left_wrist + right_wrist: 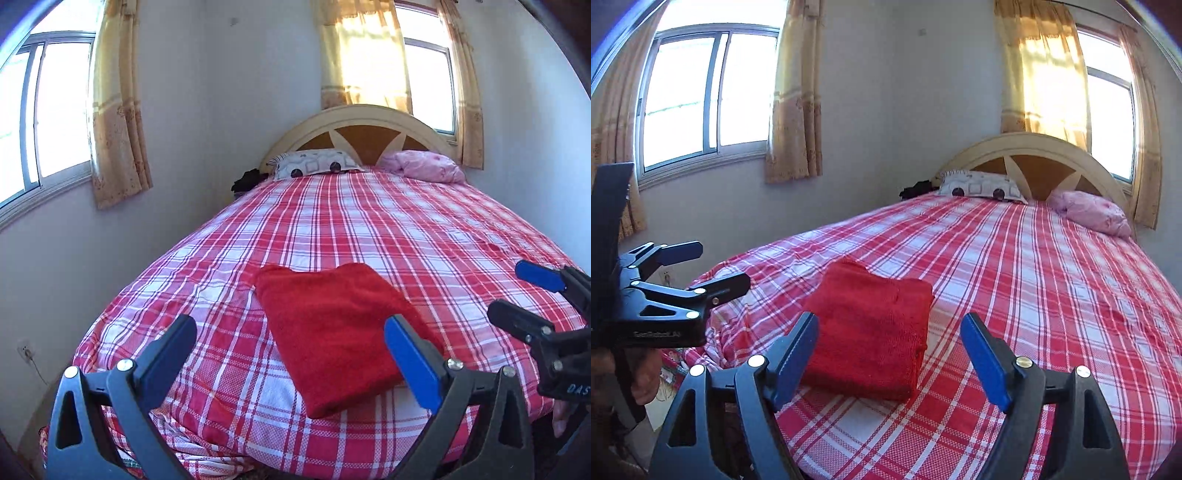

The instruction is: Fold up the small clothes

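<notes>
Bed point(369, 229) holds folded red cloth point(340, 332); both grippers' fingers spread wide, empty.

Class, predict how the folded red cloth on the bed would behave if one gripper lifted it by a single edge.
The red cloth looks soft and fuzzy, so it would probably droop. Its stacked layers would likely unfold. It seems light and unlikely to slip.

Red garment point(340, 332): thick cloth, fuzzy matt nap like terry or fleece. Bedspread point(388, 236): thin woven checked cloth, matt, lightly creased at its 7 o'clock corner. Both grippers, left point(295, 354) and right point(890, 354): matt black plastic frames, smooth blue pads point(413, 365), shiny metal screws.
</notes>
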Available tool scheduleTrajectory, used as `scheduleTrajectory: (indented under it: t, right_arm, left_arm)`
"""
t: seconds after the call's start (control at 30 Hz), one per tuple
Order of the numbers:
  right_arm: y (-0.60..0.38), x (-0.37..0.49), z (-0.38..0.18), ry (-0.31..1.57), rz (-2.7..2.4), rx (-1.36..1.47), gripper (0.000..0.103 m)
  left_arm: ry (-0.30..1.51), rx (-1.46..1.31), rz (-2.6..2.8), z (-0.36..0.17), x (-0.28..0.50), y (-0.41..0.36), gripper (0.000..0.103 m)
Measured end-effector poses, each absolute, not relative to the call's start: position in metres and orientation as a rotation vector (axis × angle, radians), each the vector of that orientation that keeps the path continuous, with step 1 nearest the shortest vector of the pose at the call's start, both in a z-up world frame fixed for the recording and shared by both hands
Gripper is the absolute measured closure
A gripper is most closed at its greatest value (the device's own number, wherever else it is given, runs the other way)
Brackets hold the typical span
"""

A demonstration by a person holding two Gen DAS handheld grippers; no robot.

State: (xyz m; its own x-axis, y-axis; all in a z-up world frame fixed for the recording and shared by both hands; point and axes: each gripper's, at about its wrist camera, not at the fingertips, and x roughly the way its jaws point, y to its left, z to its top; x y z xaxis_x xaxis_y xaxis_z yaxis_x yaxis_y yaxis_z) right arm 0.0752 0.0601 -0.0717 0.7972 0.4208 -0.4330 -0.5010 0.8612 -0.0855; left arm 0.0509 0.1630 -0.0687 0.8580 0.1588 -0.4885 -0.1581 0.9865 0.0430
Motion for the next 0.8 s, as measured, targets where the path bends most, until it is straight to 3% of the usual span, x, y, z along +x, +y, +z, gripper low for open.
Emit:
scheduleTrajectory:
  t: [0.8]
  right_arm:
    - [0.052,0.055,-0.056,0.357,0.425,-0.224,0.020]
  left_arm:
    - [0.472,-0.030,0.160,-0.054,0.034,0.161,0.000]
